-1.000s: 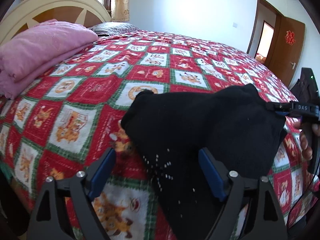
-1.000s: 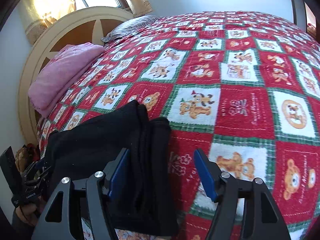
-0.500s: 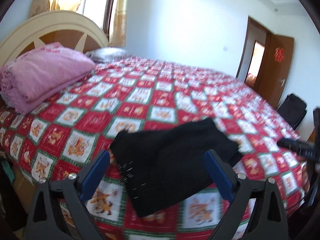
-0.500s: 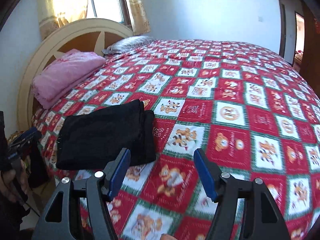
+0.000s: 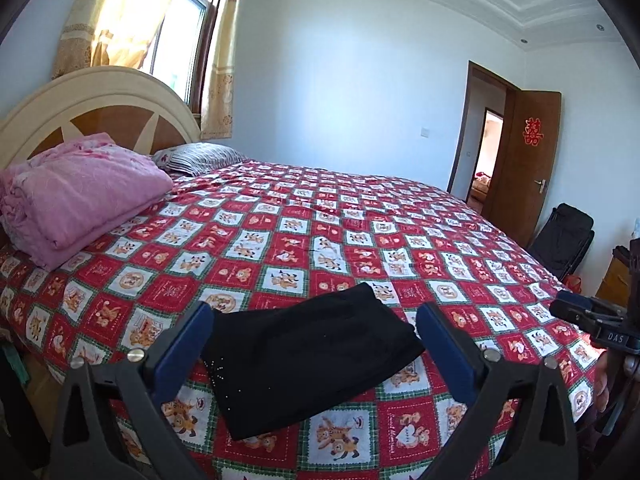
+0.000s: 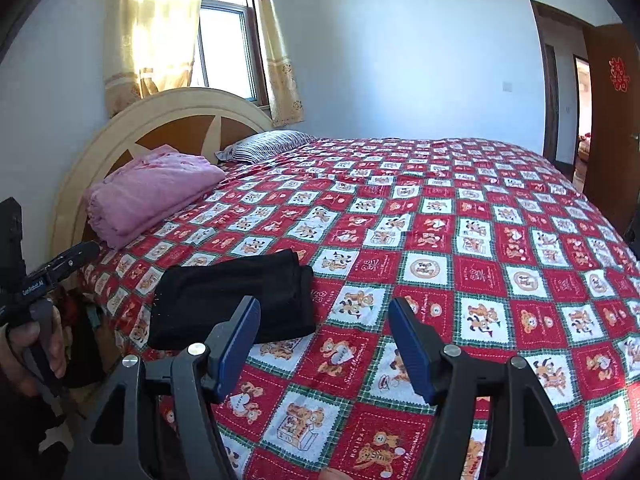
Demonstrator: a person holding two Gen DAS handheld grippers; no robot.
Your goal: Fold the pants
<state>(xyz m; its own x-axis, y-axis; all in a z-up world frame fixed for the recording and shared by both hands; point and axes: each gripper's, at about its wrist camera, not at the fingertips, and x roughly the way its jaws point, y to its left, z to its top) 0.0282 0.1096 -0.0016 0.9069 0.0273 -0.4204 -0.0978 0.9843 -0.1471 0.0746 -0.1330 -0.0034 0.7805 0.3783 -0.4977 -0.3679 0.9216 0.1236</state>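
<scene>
Here, the folded black pants [image 5: 308, 356] lie low-centre on the bed [image 5: 360, 216], long axis slanting lower left to upper right, beyond the left gripper [image 5: 312, 344], its empty jaws opening; the right gripper [image 6: 324, 340] hangs half-open, empty

Folded pants [image 5: 308, 356] on bed [image 5: 360, 240], near edge

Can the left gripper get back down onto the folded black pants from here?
Probably yes: the left gripper, jaws opening and empty, hangs above the black pants on the bedspread, with nothing between.
</scene>
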